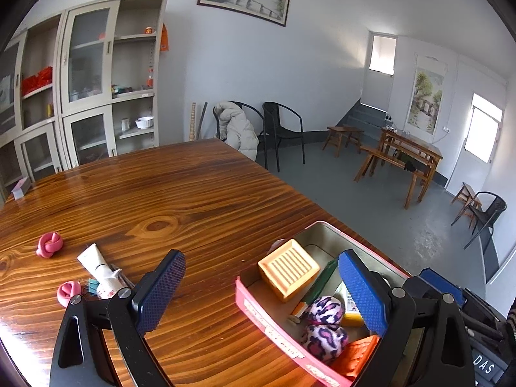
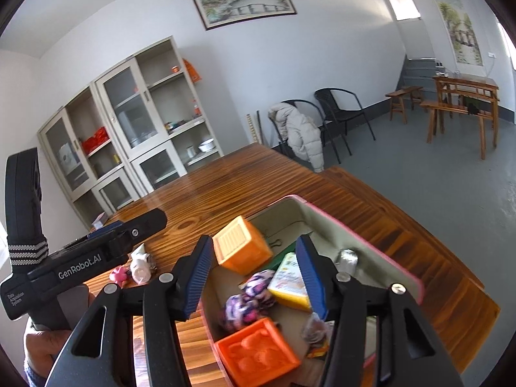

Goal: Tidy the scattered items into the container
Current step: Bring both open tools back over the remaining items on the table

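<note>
A pink-rimmed metal tin [image 1: 325, 232] [image 2: 364, 238] sits on the wooden table and holds an orange cube [image 1: 288, 269] [image 2: 242, 250], a purple patterned hair tie [image 1: 324, 325] [image 2: 248, 300], a yellow card box [image 2: 290, 285], an orange mould [image 2: 256, 351] and a green item [image 1: 321, 280]. On the table to the left lie a pink knot [image 1: 49, 244], a white tube [image 1: 98, 269] and a pink roll [image 1: 68, 292]. My left gripper [image 1: 261, 293] is open and empty over the tin's left edge. My right gripper [image 2: 254, 282] is open and empty above the tin.
The table edge runs close to the tin's right side [image 1: 354, 229]. A small box [image 1: 21, 188] sits at the table's far left corner. Black chairs [image 1: 283, 129] with a coat stand beyond the far edge. The left gripper's body [image 2: 84, 254] is beside my right gripper.
</note>
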A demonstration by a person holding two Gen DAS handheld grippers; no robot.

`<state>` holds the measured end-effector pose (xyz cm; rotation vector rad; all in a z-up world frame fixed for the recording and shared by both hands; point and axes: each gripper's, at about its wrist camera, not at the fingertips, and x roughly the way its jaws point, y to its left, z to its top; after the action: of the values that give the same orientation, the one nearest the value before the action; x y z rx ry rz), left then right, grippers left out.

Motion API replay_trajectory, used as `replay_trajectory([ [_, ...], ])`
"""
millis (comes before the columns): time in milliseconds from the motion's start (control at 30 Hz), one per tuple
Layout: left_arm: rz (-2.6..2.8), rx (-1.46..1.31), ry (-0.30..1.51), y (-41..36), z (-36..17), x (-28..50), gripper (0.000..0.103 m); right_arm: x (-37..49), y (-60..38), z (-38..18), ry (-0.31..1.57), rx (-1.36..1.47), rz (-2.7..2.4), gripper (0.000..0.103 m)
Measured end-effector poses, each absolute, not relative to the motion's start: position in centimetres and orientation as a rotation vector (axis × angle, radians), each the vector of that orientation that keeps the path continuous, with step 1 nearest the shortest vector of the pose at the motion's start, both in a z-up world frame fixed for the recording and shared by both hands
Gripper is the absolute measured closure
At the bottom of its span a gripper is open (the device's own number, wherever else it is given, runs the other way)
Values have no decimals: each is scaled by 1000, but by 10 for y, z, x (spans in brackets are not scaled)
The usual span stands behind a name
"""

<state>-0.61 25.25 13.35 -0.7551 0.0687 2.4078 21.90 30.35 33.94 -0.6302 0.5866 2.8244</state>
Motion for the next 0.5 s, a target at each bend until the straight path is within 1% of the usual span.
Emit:
replay_trajectory([
  [300, 2480, -783, 39, 207, 134, -22, 5, 191, 259, 335, 540, -723, 2920, 40],
  [500, 2575, -796, 50, 158, 131, -32, 5, 167, 223, 326, 503, -820, 2994, 33],
])
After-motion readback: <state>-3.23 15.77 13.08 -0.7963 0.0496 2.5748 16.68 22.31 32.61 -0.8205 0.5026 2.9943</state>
